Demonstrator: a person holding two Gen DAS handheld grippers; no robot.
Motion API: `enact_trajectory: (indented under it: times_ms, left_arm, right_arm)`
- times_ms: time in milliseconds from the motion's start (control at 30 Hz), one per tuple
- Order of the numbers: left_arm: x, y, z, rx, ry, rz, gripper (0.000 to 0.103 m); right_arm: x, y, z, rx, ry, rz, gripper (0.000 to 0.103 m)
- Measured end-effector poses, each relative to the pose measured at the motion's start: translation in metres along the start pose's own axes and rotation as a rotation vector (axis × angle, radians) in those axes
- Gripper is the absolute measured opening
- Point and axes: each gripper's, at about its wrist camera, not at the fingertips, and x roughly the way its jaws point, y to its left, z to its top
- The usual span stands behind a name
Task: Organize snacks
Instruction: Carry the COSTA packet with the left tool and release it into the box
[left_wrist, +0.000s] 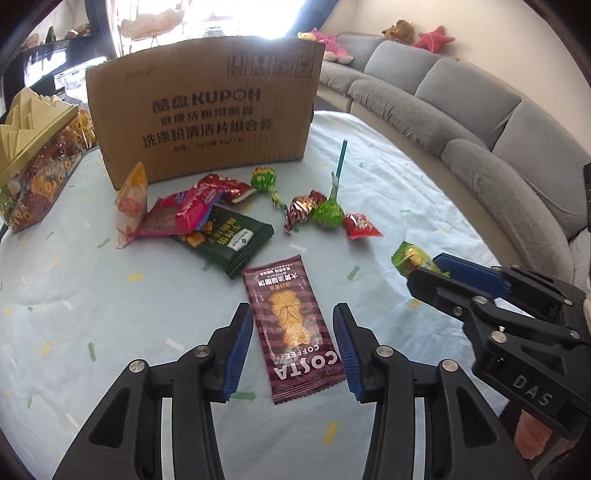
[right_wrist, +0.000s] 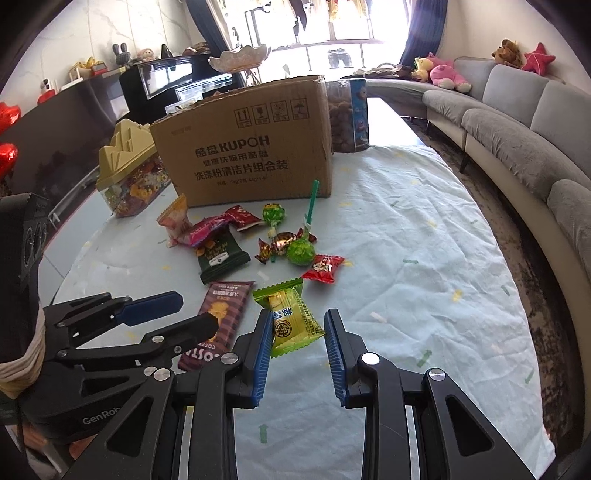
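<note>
Centrally, near the front edge of the pale cloth-covered worktop (right_wrist: 424, 236), the left tool (left_wrist: 293, 347) stood wide, straddling the maroon Costa Coffee biscuit packet (left_wrist: 291, 328) without gripping it. Beside it, the right tool (right_wrist: 297, 350) likewise stood wide around the green-and-yellow wrapped candy (right_wrist: 290, 317). Behind both, the brown cardboard box (right_wrist: 251, 147) stood upright.

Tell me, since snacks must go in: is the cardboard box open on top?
Open, it seems: in the right wrist view the cardboard box shows a top flap raised at the back. Its inside is hidden.
</note>
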Motion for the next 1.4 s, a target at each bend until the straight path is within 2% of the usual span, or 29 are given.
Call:
enact_trajectory:
  times_ms: [100,267,467,600,1033,1400]
  left_arm:
    - [0.009,-0.005,-0.001,0.007,0.008,0.051,0.044]
    - [0.017,-0.008,-0.003,0.006,0.014,0.077,0.045]
    - [0.013,-0.002,-0.002,-0.013,0.007,0.040,0.037]
    - [0.005,0.000,-0.001,-0.012,-0.009,0.020,0.036]
    - [-0.045,0.013,0.016,-0.021,-0.155,0.020,0.036]
    - [-0.087,0.044,0.063,-0.010,-0.321,0.092,0.036]
  right_arm:
    - [0.002,-0.003,-0.004,0.008,0.008,-0.003,0.030]
    - [0.005,-0.007,-0.007,0.017,0.017,-0.002,0.030]
    - [0.006,-0.004,-0.007,0.014,0.020,0.002,0.030]
    - [0.006,-0.002,-0.006,0.010,0.021,0.008,0.030]
    - [-0.009,0.011,0.011,-0.008,-0.029,0.023,0.030]
    - [-0.021,0.038,0.069,-0.047,-0.160,0.042,0.030]
